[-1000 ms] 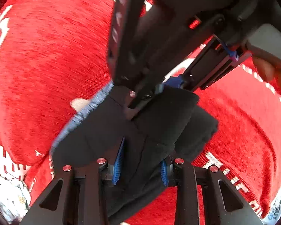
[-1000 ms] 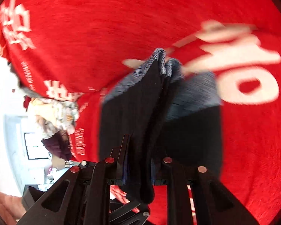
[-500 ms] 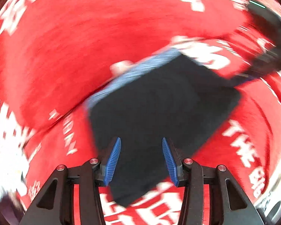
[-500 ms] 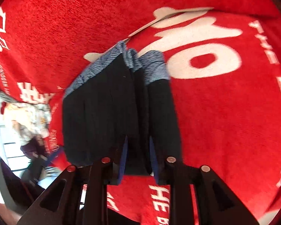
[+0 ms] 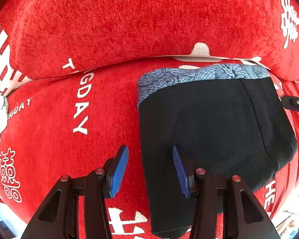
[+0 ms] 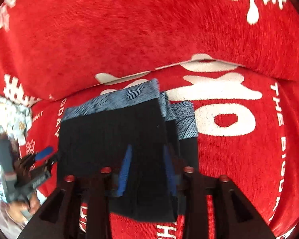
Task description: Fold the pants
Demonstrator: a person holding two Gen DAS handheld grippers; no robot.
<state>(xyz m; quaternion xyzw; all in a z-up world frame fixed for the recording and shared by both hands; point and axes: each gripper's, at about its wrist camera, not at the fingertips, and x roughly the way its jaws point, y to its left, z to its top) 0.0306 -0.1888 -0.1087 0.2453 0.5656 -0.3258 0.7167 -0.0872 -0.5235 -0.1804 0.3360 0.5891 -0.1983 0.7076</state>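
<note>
Two tongs were in play, mine both, over a red plush cover [image 5: 109, 29] printed with white writing. From the left wrist view I could read "GDAY" [image 5: 82, 107] running down the cloth and a smaller "IGDAY" off to the left, both cut short by a fold; from the right wrist view, "THE BIG" [image 6: 283, 123] ran down the right side beside large white Chinese characters [image 6: 219, 107]. "HE" showed near the bottom edge in each view.

My pants [image 5: 215, 131], black with a blue-grey patterned waistband [image 5: 199, 75], lay folded into a compact block on the seat part of the cover, waistband up against the crease where the padded back part met it.

My left tongs [image 5: 149, 167] were spread wide, blue pads apart, nothing between them but red cloth and the left edge of the pants; the right-hand pad sat over the black fabric, the other over bare cover. I couldn't tell whether they touched the cloth.

My right tongs [image 6: 147, 167] pointed toward the waistband [image 6: 129, 97], pads somewhat apart with a stacked fold of black fabric [image 6: 145, 139] between them. That view was blurred, so I couldn't tell whether the pads pressed it. At its left edge my left tongs [image 6: 41, 155] showed, beside the pants.
</note>
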